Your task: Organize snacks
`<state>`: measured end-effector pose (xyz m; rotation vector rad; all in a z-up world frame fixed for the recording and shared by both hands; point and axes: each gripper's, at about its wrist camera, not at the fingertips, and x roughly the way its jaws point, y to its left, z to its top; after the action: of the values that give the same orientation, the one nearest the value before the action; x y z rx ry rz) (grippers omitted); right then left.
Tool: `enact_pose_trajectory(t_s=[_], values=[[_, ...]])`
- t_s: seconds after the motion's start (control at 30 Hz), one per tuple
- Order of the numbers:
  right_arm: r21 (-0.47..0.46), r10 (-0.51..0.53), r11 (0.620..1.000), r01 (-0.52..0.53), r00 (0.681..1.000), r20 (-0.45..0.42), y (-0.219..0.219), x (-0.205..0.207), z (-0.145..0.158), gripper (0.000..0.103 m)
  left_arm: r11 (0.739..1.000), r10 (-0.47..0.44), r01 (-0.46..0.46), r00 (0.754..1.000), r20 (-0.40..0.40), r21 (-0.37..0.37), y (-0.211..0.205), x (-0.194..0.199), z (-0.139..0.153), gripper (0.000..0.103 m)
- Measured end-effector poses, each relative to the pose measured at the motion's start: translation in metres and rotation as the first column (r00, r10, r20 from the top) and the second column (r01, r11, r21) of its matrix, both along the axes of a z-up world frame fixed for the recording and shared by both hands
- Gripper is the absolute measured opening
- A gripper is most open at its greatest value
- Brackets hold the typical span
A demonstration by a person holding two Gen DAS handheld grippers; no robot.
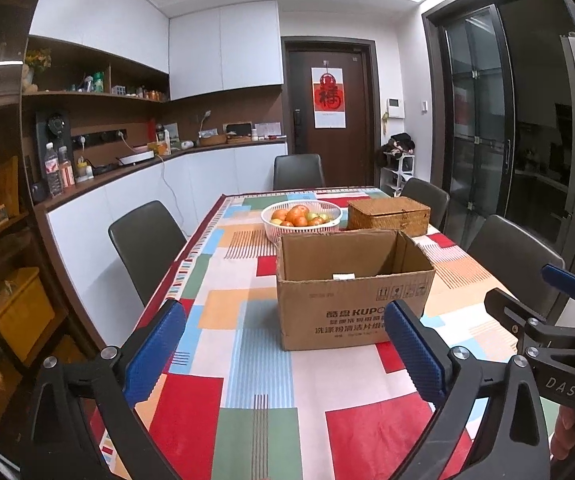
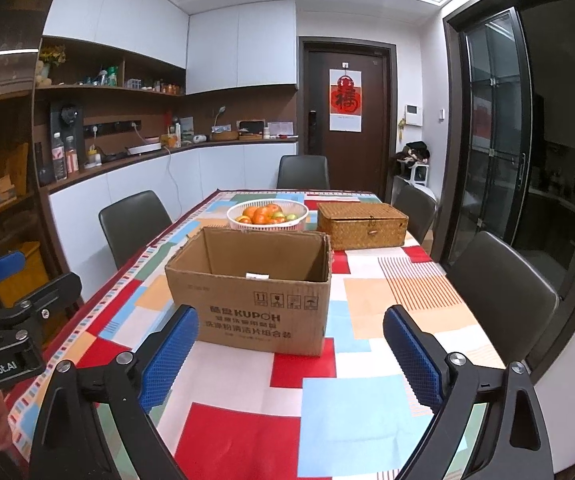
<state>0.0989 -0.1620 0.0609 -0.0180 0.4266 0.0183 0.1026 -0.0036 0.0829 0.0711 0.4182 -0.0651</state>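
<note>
Snacks themselves are nowhere to be seen loose on the table (image 2: 367, 420); what shows instead is an open cardboard box (image 2: 249, 292) standing ahead of both grippers on the patchwork cloth, its long axis running left to right across the table. Seen from the left gripper (image 1: 285, 354), the box (image 1: 353, 290) lies ahead and a little right of the fingers; seen from the right gripper (image 2: 291, 354), it lies ahead and slightly left, so it sits roughly between the two, with neither clearly nearer. Both pairs of blue-padded fingers are spread wide and hold nothing.

Inside the box only bare cardboard walls and a small white label or slip near the front wall are visible; its floor is hidden, so whether snacks lie in it cannot be told. Just beyond it, at the far side, stands a white basket (image 2: 267, 213) of orange and green fruit, and to its right a woven wicker case (image 2: 361, 225) with the lid closed, contents unseen. Likely the snacks are in one of these containers
</note>
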Motion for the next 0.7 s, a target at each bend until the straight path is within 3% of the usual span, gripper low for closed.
enact_pose_trajectory(t_s=[0.7], values=[[-0.004,-0.009,1.0,0.009,1.0,0.004,-0.0011,-0.0057,0.0011,0.094,1.0,0.005,-0.006,1.0,0.024,0.012,-0.0008,-0.0071,0.0042,0.102]])
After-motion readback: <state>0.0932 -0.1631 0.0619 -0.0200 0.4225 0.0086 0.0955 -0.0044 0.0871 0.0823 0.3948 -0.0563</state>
